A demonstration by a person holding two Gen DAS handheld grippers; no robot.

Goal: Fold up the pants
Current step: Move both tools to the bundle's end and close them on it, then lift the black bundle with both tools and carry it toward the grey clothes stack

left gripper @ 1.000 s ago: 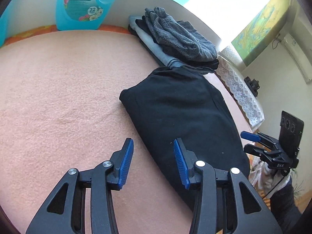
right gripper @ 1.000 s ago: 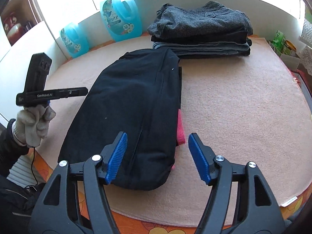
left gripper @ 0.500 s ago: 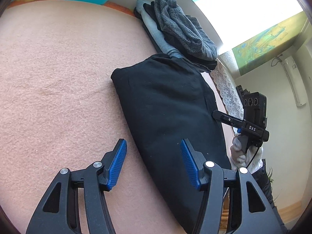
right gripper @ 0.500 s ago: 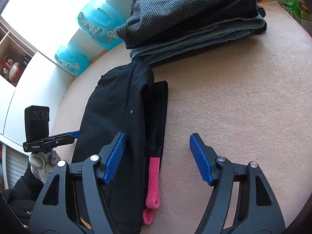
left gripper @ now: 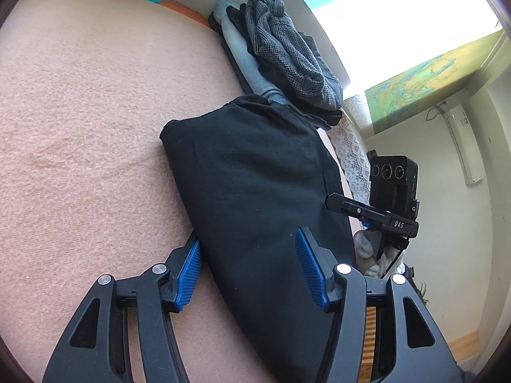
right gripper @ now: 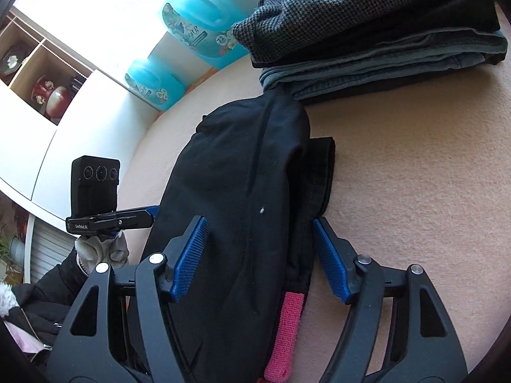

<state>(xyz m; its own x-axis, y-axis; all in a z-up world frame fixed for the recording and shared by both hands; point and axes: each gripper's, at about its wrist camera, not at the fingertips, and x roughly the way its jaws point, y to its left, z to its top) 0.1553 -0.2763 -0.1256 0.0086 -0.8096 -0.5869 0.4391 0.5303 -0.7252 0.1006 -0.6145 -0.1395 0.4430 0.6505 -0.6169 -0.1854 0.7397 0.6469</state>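
Both grippers are straddling the black pants (left gripper: 255, 191) at centre frame: you are holding the left gripper (left gripper: 247, 268) and right gripper (right gripper: 260, 255) spread wide, gripping nothing, probably to pinch opposite edges for another fold

"DAS" shows in white on the black camera mount (left gripper: 397, 223) over there. The other mount (right gripper: 95, 223) carries tiny lettering, something like "GenRobot.AI". The blue detergent jug (right gripper: 204, 28) shows a "72"; its brand is unreadable.
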